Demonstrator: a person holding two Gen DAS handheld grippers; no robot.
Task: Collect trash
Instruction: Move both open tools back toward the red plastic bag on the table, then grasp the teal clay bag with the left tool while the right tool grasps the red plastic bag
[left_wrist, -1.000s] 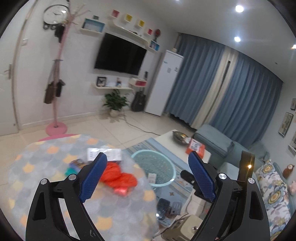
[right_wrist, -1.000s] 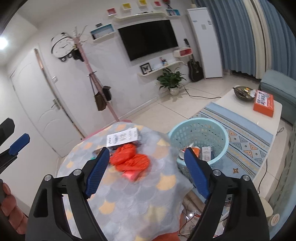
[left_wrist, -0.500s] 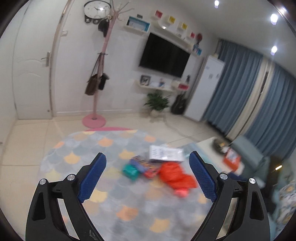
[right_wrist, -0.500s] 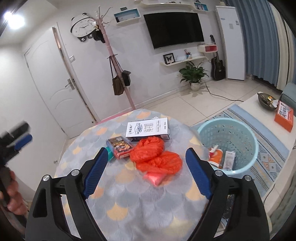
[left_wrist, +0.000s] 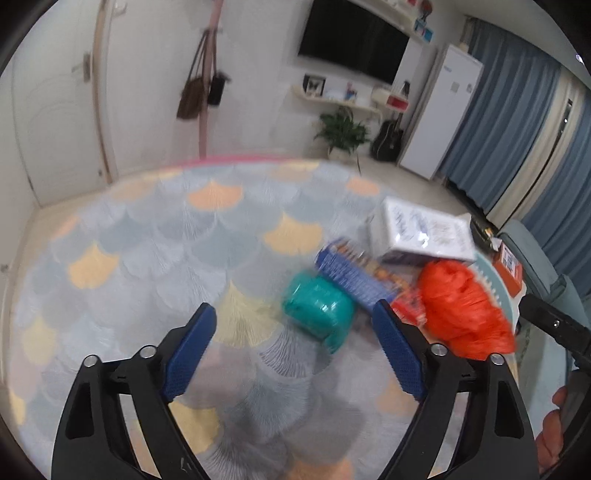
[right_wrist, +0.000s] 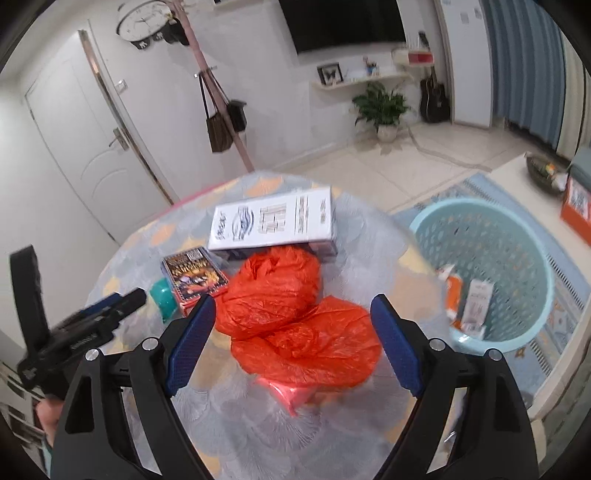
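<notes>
While left gripper narrows—teal roll ahead.

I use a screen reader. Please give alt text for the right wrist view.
The open right gripper hovers over crumpled orange bags on a round table, beside two boxes. A basket stands to the right.

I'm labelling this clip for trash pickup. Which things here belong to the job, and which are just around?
Job:
orange bag
white box
snack packet
teal cup
laundry basket
left claw, open
right claw, open

Just around:
potted plant
guitar
television
clock
</notes>
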